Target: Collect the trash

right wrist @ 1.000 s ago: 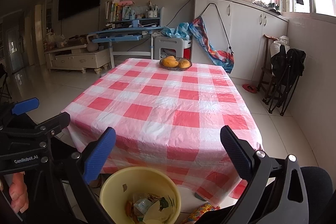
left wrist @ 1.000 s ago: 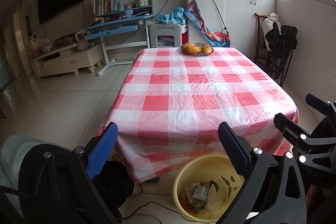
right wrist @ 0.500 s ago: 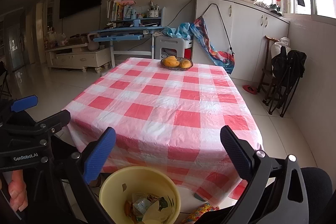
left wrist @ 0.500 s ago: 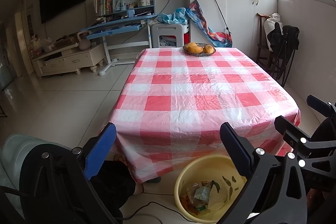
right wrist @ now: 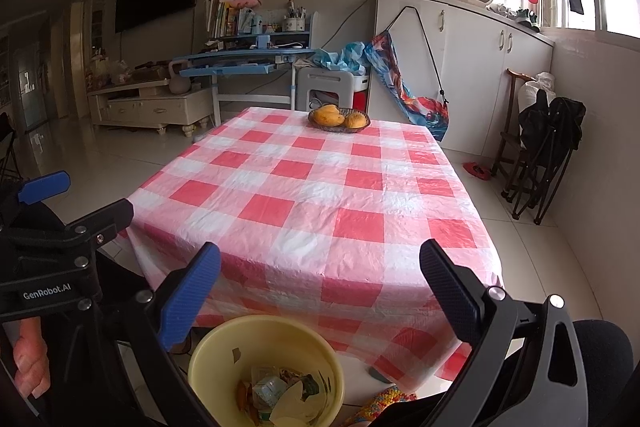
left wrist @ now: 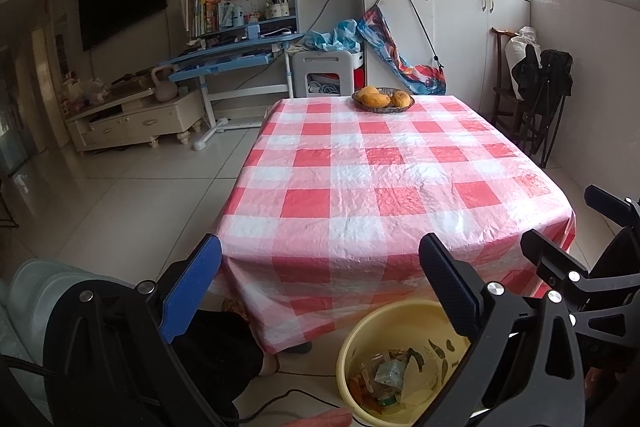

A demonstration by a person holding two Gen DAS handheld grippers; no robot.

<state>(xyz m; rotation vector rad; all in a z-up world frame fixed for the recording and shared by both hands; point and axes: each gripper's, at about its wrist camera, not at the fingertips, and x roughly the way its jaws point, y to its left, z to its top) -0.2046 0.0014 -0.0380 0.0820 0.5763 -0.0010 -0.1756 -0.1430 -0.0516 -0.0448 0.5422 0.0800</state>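
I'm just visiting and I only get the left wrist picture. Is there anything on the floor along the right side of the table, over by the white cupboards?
Observer: Yes. The right wrist view shows a small red thing on the tiles in front of the white cupboards. I can't tell what it is.
Operator: Anything lying beside the yellow bucket?
Observer: A multicoloured, knitted-looking item lies on the floor just right of the yellow bucket.
Operator: What holds the left hand-held gripper up?
Observer: A bare hand grips its handle, under a label reading "GenRobot.AI".
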